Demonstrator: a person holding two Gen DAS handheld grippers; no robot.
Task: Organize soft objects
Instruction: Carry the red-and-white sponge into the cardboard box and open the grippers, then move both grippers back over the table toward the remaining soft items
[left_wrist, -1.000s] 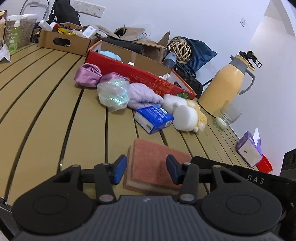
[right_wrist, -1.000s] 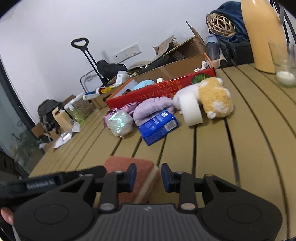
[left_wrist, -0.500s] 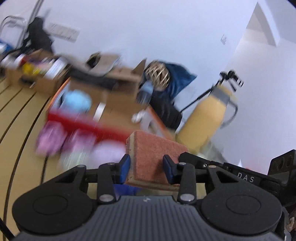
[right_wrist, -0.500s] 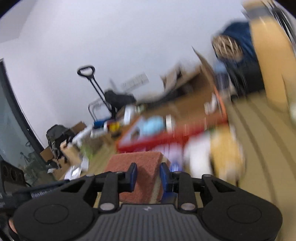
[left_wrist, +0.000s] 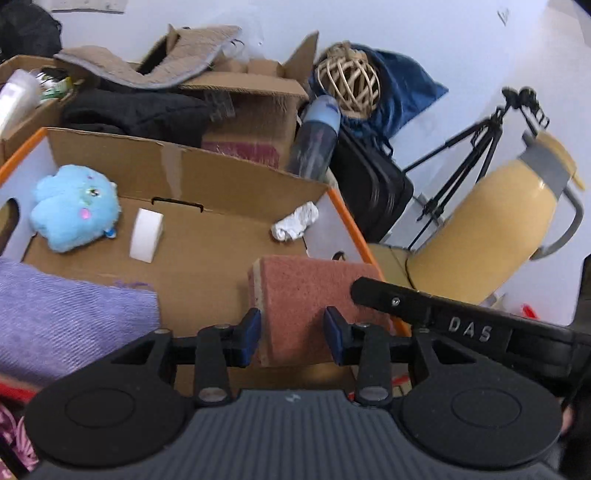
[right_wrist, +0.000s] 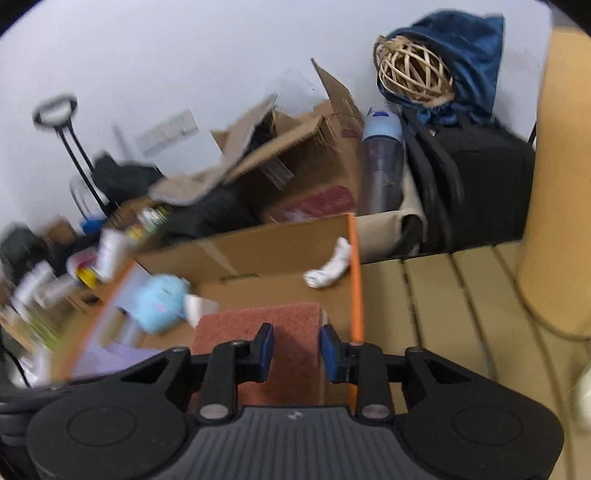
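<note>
A reddish-brown sponge (left_wrist: 303, 291) with a pale underside hangs in the air over the near right corner of an orange-rimmed cardboard box (left_wrist: 229, 184). My left gripper (left_wrist: 291, 336) is shut on its near end, and its jaws are opening slightly while the pads still press the sponge. My right gripper (right_wrist: 297, 349) is shut on the same sponge (right_wrist: 258, 321) from the other side. Its black finger reaches across the left wrist view. In the box lie a light blue plush (left_wrist: 74, 206), a white foam roll (left_wrist: 146, 234) and a crumpled white cloth (left_wrist: 295, 221).
A purple knitted cloth (left_wrist: 62, 317) lies at the box's near left. A yellow jug (left_wrist: 491, 236) stands right of the box on the slatted table (right_wrist: 443, 295). Behind are a water bottle (left_wrist: 317, 136), a black bag, a wicker ball (left_wrist: 349, 79), more cardboard boxes and a tripod.
Both grippers closed on the sponge, lifted it off the table and carried it forward over the pile of soft items to above the box.
</note>
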